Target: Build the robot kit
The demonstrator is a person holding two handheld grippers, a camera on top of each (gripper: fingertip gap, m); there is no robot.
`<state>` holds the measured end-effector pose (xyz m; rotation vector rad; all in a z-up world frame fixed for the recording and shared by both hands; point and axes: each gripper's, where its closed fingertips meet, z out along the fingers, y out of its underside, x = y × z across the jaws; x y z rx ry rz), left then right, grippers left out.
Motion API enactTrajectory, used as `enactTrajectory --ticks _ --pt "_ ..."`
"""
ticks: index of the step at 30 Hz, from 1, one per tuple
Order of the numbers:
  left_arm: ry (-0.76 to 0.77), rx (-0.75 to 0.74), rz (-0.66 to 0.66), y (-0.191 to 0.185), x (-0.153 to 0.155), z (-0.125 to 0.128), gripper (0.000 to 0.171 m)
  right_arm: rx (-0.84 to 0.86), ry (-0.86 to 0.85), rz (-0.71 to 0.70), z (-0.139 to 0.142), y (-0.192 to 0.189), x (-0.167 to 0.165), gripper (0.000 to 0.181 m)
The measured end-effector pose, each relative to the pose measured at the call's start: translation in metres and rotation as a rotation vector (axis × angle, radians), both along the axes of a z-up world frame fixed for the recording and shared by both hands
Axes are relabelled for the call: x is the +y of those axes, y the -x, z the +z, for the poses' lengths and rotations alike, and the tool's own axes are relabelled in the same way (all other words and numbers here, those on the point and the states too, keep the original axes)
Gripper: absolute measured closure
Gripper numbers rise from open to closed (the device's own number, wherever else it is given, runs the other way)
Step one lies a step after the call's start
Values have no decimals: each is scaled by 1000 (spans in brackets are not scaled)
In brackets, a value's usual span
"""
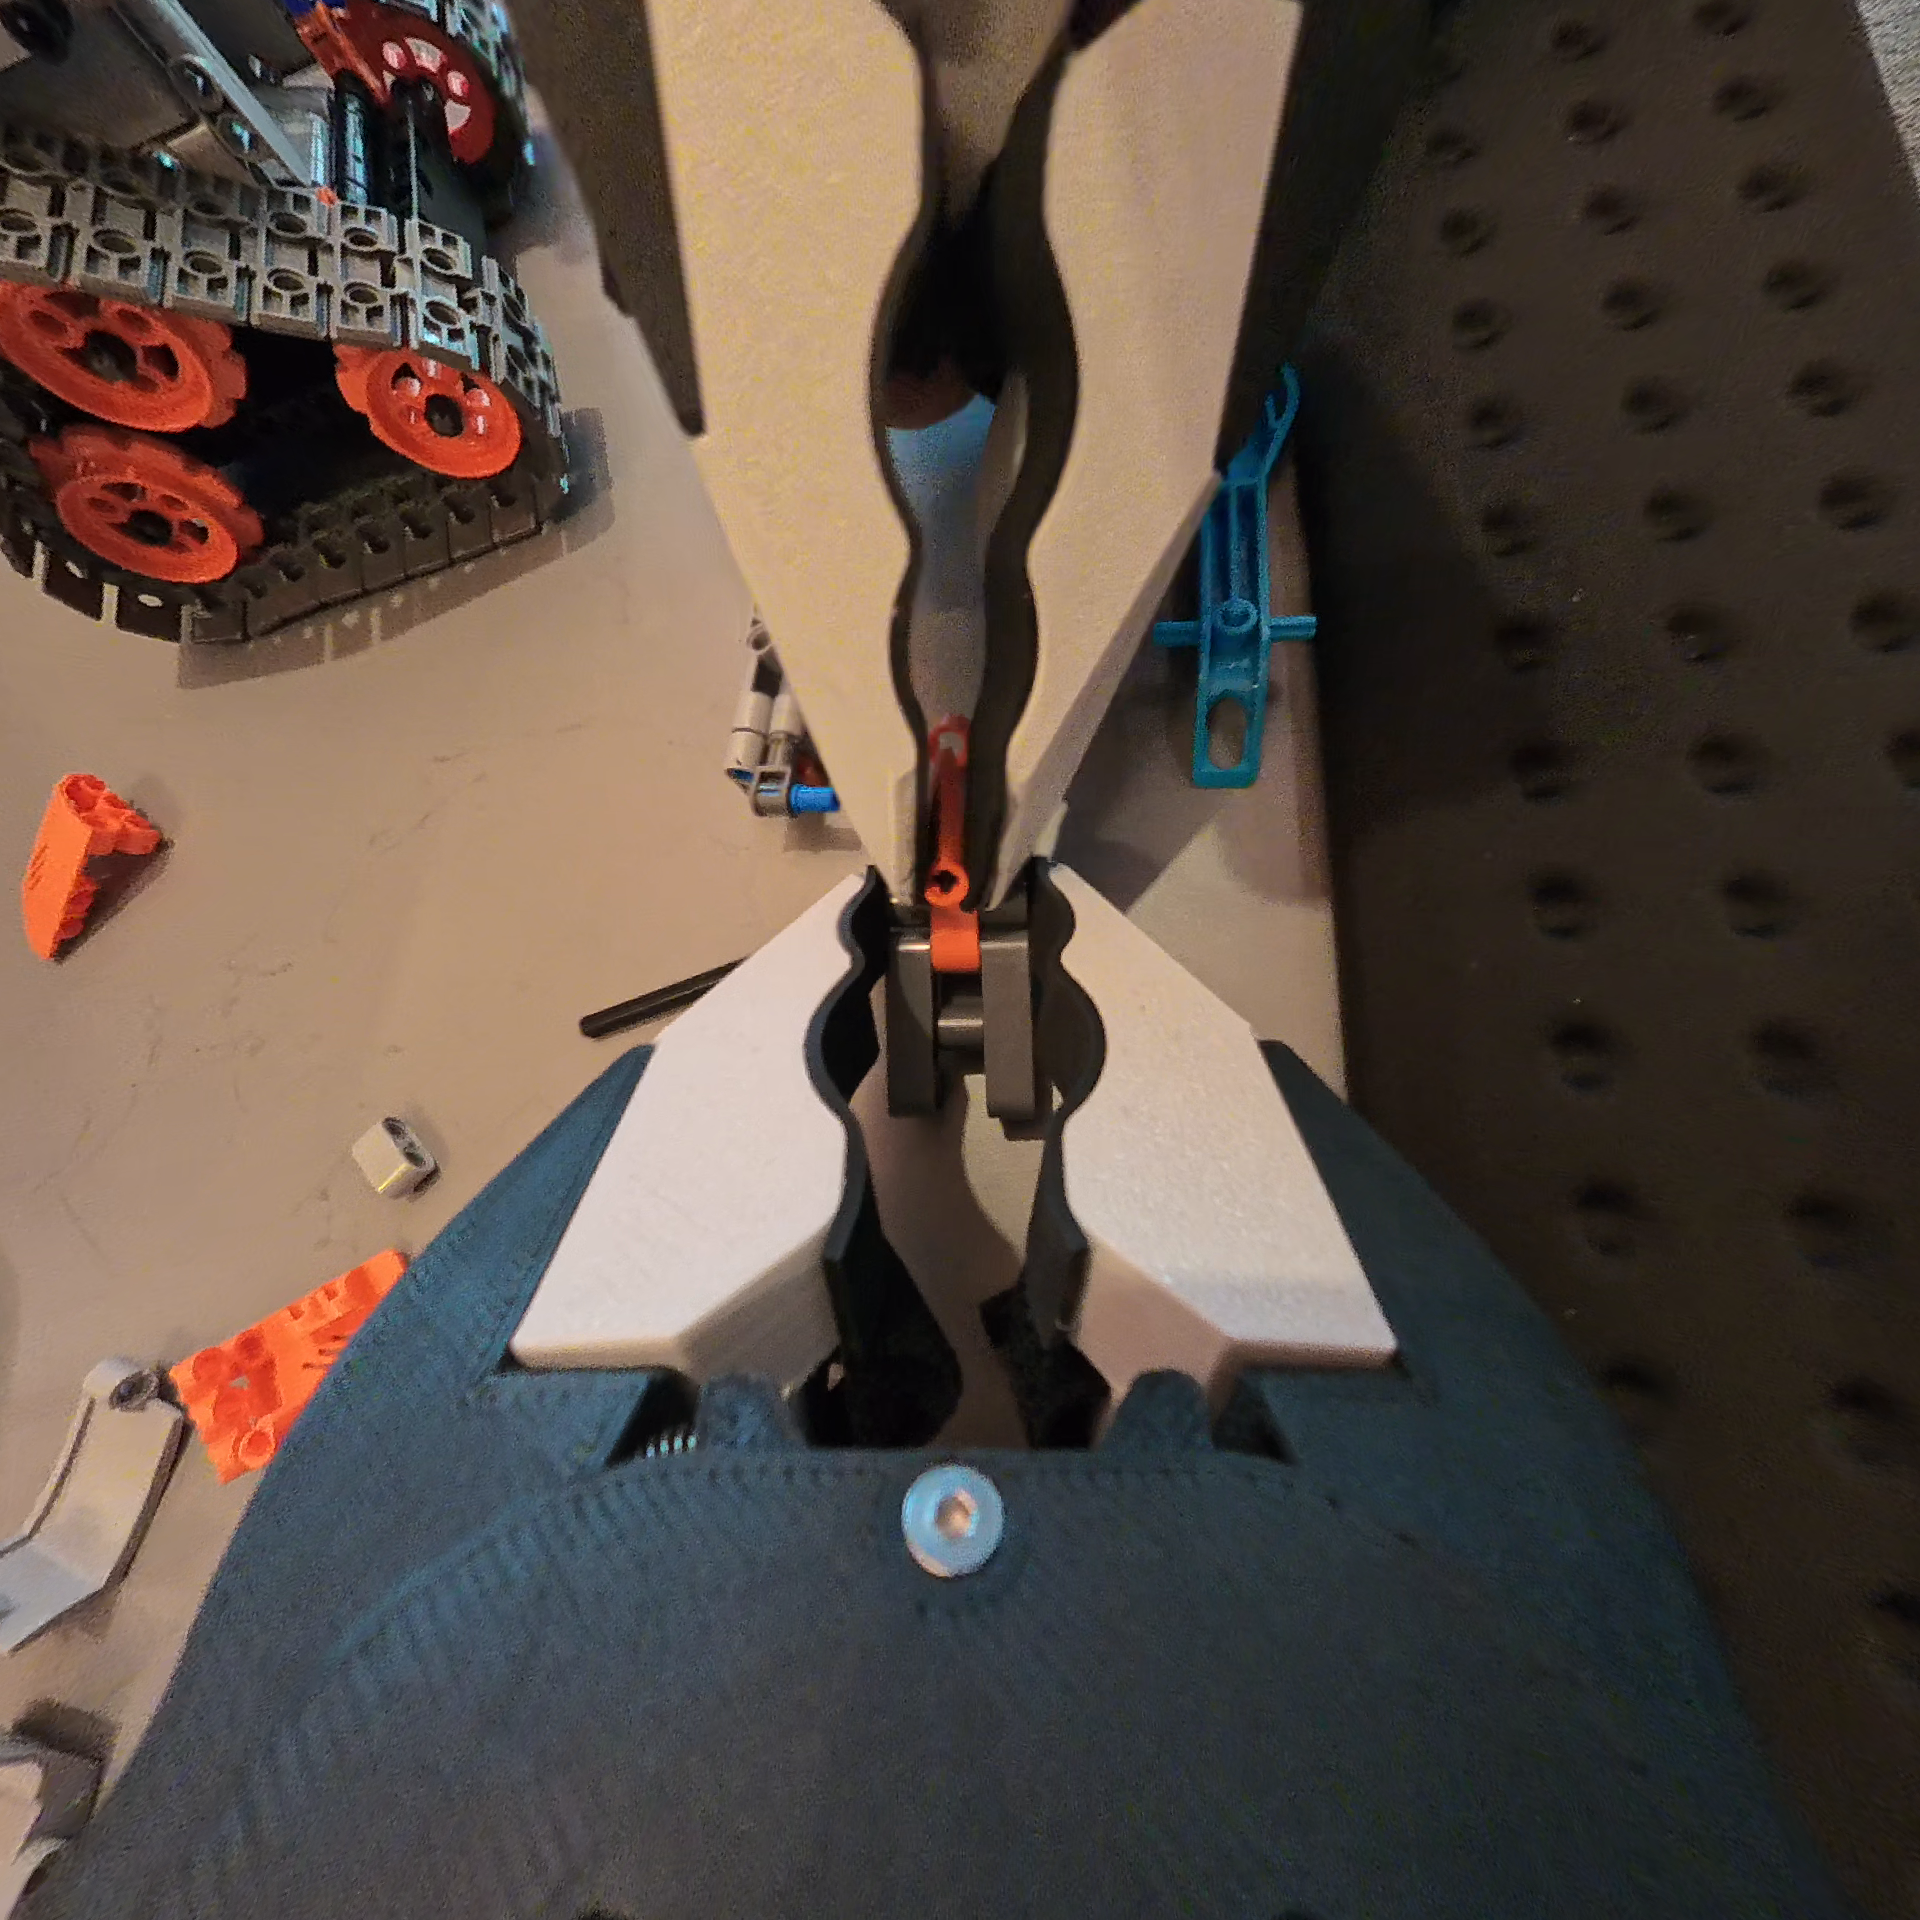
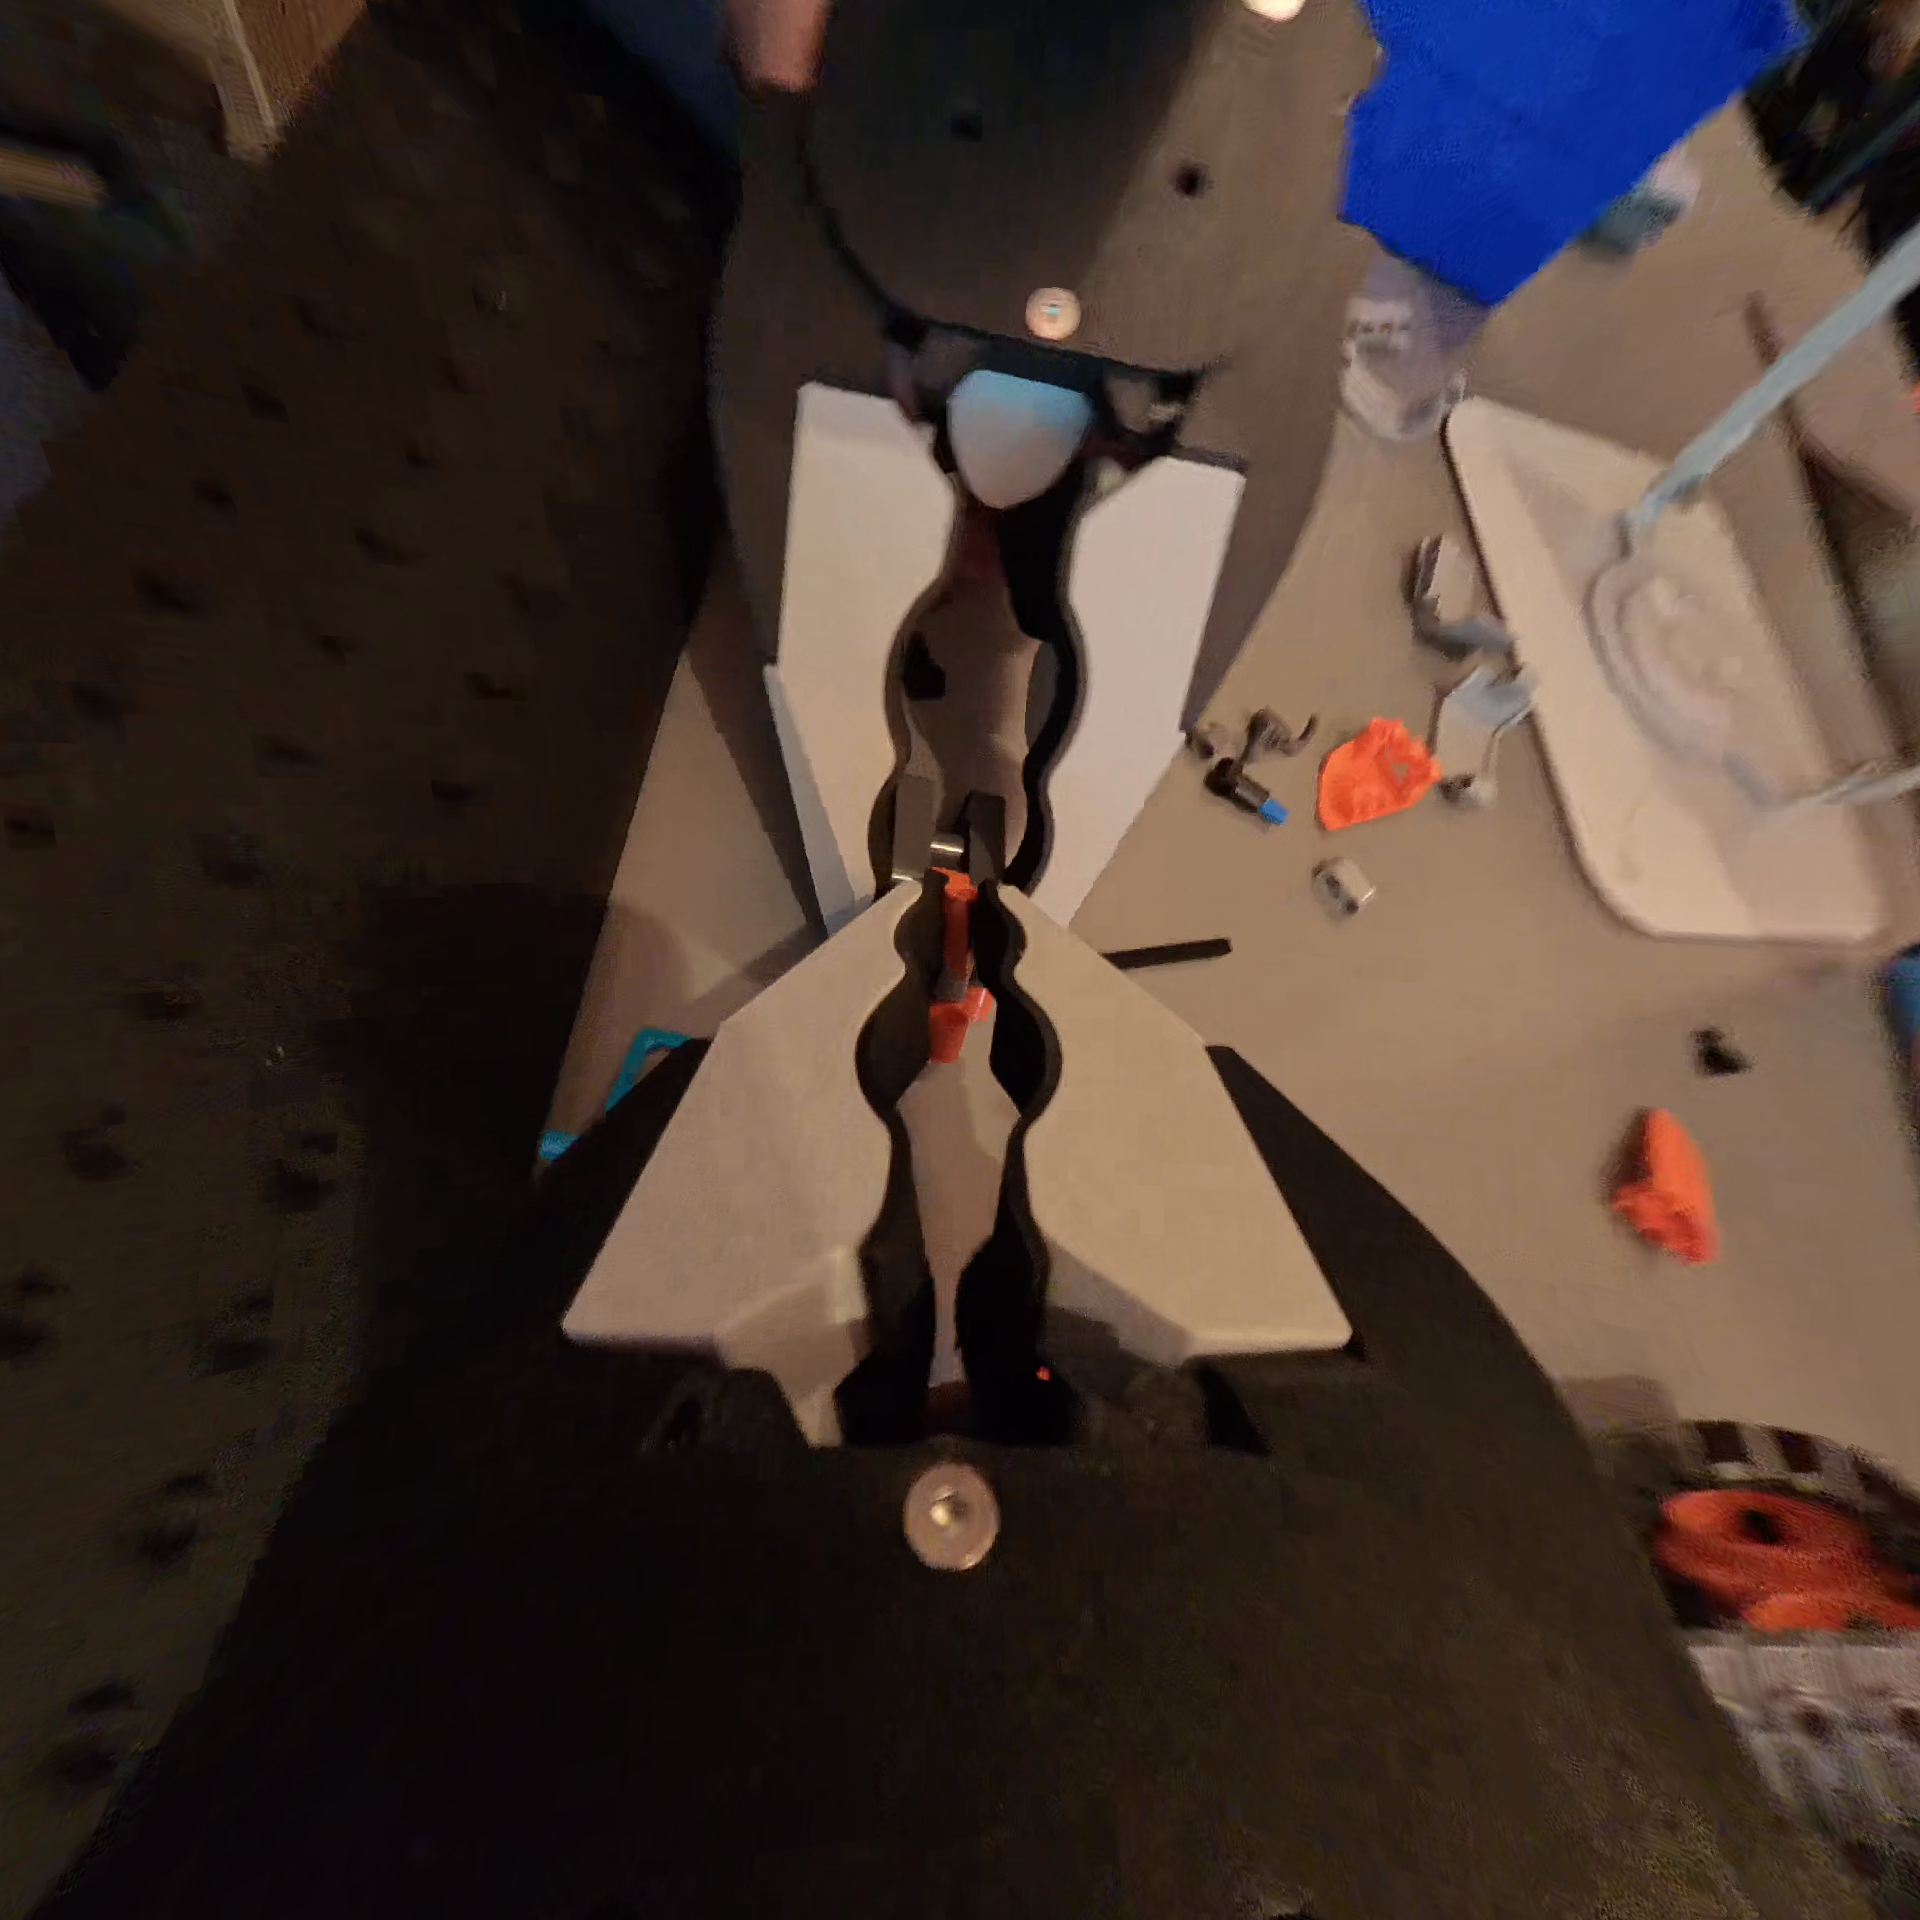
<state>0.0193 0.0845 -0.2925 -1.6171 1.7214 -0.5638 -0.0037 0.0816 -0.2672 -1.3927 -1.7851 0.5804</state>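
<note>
Item: left gripper (image 1: 961,997), jaws closed on a dark grey plastic connector block (image 1: 961,1023), met tip to tip over the grey counter (image 1: 416,883) the right gripper (image 2: 951,971), jaws pinching a slim orange plastic link (image 2: 951,982) joined to that block.

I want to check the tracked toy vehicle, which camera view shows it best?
The left wrist view: the tracked toy vehicle sits sharp at upper left, orange wheels and grey tread links clear. The right wrist view catches only a blurred corner of it at lower right.
</note>
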Motion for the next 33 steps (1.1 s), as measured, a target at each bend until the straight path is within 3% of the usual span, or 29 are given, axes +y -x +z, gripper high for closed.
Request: enactTrajectory --ticks 3,6,13,17,24,33 --pt "-7 2 5 1 2 0 148 22 230 -76 0 2 2 179" --pt "-9 -3 6 1 2 1 147 38 296 -92 2 2 2 179" --pt "-2 -9 -14 -2 -2 2 147 -39 -259 68 2 0 -5 180" --pt "-7 -8 -13 -2 -2 2 148 -63 -379 82 2 0 -5 179" --pt "-9 -14 1 0 0 2 147 26 188 -60 4 2 -1 178" --pt "-10 -8 -13 -8 -4 8 147 -51 179 -6 -1 -16 -5 177"
